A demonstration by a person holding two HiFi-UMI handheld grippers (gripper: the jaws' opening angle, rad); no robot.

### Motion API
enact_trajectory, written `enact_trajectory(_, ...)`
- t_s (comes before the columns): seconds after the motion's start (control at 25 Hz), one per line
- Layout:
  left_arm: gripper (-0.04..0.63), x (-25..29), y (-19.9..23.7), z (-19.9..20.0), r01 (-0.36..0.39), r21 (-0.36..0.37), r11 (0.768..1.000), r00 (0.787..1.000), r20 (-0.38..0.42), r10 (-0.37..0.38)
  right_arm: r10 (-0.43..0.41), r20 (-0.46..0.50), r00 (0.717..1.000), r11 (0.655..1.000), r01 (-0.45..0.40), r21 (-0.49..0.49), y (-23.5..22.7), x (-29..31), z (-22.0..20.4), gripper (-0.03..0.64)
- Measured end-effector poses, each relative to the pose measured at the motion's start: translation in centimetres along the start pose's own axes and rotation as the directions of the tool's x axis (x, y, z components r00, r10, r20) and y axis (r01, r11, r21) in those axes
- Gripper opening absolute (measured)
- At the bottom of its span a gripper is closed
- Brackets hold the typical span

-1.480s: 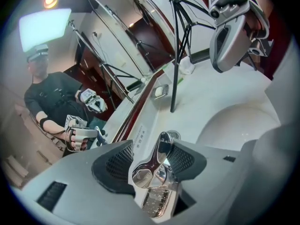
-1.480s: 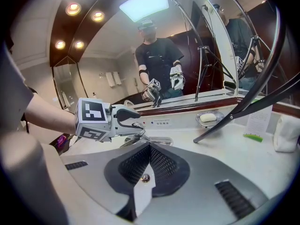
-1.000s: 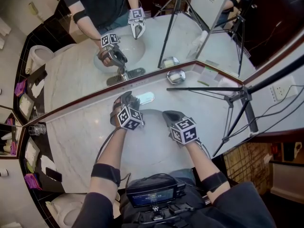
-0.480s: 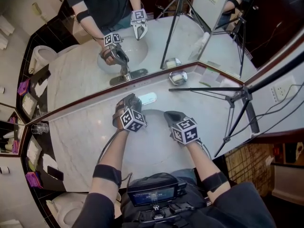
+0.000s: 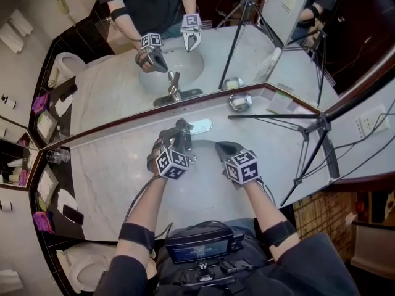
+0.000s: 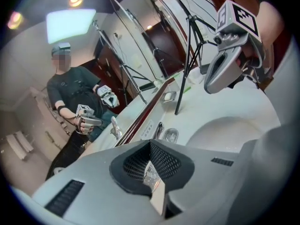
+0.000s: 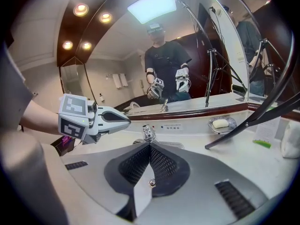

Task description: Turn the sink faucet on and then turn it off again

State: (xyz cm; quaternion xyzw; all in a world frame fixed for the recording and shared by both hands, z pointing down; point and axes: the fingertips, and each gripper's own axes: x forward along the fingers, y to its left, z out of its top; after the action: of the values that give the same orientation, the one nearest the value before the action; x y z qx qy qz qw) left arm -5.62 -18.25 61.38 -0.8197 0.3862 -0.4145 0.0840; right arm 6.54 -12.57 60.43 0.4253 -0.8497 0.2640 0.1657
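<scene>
The chrome faucet (image 5: 184,128) stands at the back rim of the white sink basin (image 5: 207,163). My left gripper (image 5: 175,142) hovers just in front of the faucet without touching it. Its jaws have just been closing and are now shut with nothing between them. In the left gripper view the faucet (image 6: 159,130) shows beyond the closed tips (image 6: 151,145). My right gripper (image 5: 222,148) hangs over the basin's right side, shut and empty. The right gripper view shows the faucet (image 7: 148,133) ahead and the left gripper (image 7: 123,117) to its left. I cannot tell whether water is running.
A mirror runs along the back of the marble counter (image 5: 117,177). A metal soap dish (image 5: 240,101) sits at the back right, a black tripod (image 5: 308,126) stands on the right, and a glass (image 5: 57,156) on the left. A toilet (image 5: 83,270) is at the lower left.
My left gripper, earlier open around the faucet handle, has come off it, drawn back and up a little, and its jaws have closed. The right gripper has stayed put.
</scene>
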Motion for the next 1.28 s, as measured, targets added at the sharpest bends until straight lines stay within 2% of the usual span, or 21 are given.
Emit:
enact_trajectory(0.16, 0.005, -2.9, 0.5, -0.6, -0.022, -0.136, 0.99, 1.0, 0.016, 0.025, 0.01, 0.003, 1.0, 1.0, -0.01, -0.021, 0.9, 0.0, 0.6, 0.021)
enact_trajectory(0.4, 0.005, -7.0, 1.3, -2.2, -0.035, -0.338, 0.94, 0.998, 0.043, 0.052, 0.028, 0.005, 1.0, 0.998, -0.028, -0.051, 2.1, 0.1, 1.1, 0.021)
enact_trajectory(0.56, 0.005, -10.1, 2.1, -3.2, 0.002, -0.493, 0.87, 0.996, 0.081, 0.044, 0.035, 0.003, 0.999, 0.997, -0.035, -0.067, 2.8, 0.1, 1.4, 0.021)
enact_trajectory(0.76, 0.005, -12.7, 2.0, -5.6, 0.04, -0.68, 0.732, 0.991, 0.121, 0.058, 0.041, 0.005, 0.999, 0.996, -0.04, -0.078, 3.4, 0.0, 1.6, 0.021)
enact_trajectory(0.88, 0.003, -13.9, 1.8, -6.5, 0.037, -0.725, 0.688, 0.989, 0.124, 0.078, 0.043, 0.003, 0.999, 0.996, -0.043, -0.081, 3.6, 0.0, 1.4, 0.021)
enact_trajectory(1.0, 0.003, -14.8, 1.8, -7.3, 0.02, -0.746, 0.666, 0.987, 0.12, 0.105, 0.046, 0.0, 0.999, 0.995, -0.046, -0.085, 4.1, 0.0, 1.1, 0.021)
enact_trajectory(1.08, 0.003, -15.1, 1.8, -7.6, 0.008, -0.75, 0.661, 0.986, 0.116, 0.12, 0.048, -0.002, 0.999, 0.995, -0.048, -0.088, 4.4, 0.0, 0.9, 0.021)
enact_trajectory(1.2, 0.003, -15.3, 1.9, -7.7, -0.01, -0.746, 0.666, 0.984, 0.111, 0.139, 0.048, -0.005, 0.999, 0.994, -0.048, -0.097, 4.5, 0.1, 0.7, 0.021)
enact_trajectory(1.28, 0.003, -15.3, 1.7, -7.5, -0.015, -0.732, 0.681, 0.984, 0.11, 0.14, 0.04, -0.009, 0.999, 0.992, -0.041, -0.123, 4.4, 0.2, 0.5, 0.021)
